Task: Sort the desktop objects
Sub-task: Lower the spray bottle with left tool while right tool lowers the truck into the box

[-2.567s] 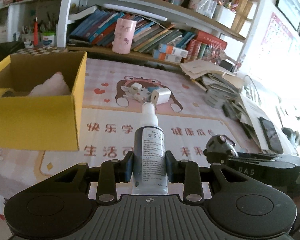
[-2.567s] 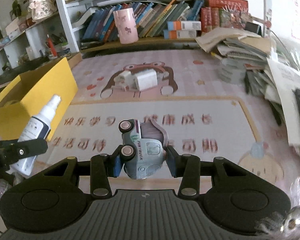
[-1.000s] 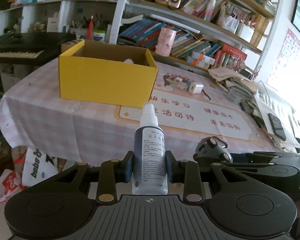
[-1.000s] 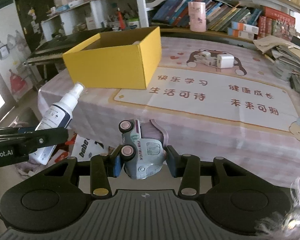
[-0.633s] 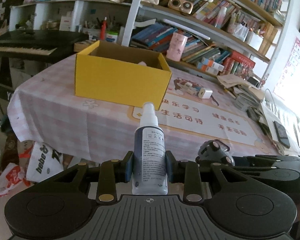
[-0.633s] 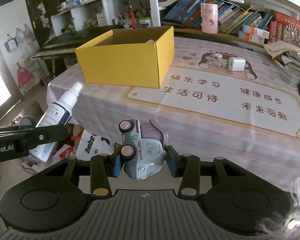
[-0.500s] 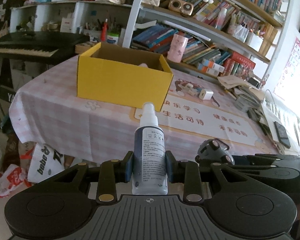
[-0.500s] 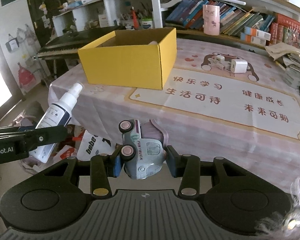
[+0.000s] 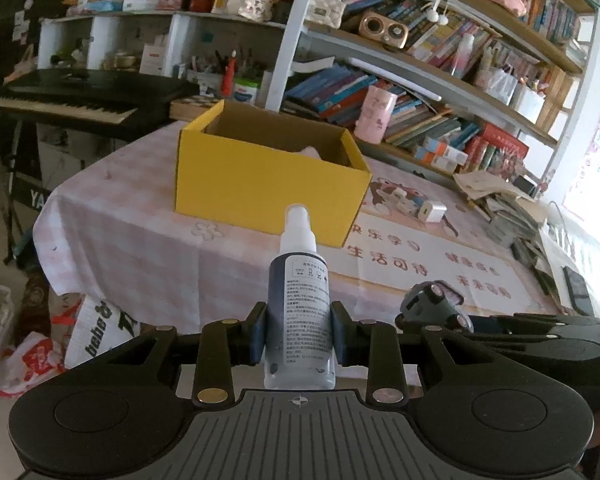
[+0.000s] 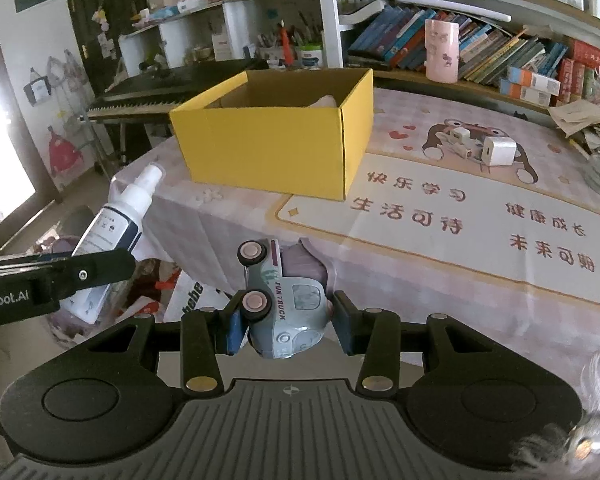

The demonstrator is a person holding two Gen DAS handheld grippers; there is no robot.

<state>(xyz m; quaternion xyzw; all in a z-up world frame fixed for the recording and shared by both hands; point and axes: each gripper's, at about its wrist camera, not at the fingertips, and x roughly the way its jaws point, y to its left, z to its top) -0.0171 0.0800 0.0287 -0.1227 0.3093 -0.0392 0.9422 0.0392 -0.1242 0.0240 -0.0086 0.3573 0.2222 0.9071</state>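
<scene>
Gripping spray bottle (image 9: 299,320), left gripper (image 9: 299,334) | right gripper (image 10: 287,322) pinching toy truck (image 10: 286,300) | checked tablecloth (image 9: 140,224), bookshelves (image 9: 420,92) behind

We see our left gripper (image 9: 299,336), black with brass screws, ribbed grey base; white "Robot.AI" lettering.

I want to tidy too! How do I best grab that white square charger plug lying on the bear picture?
Pinch the white square charger plug across its two flat side faces, coming from above. It lies low on the bear picture, and a second small adapter crowds its left.
</scene>
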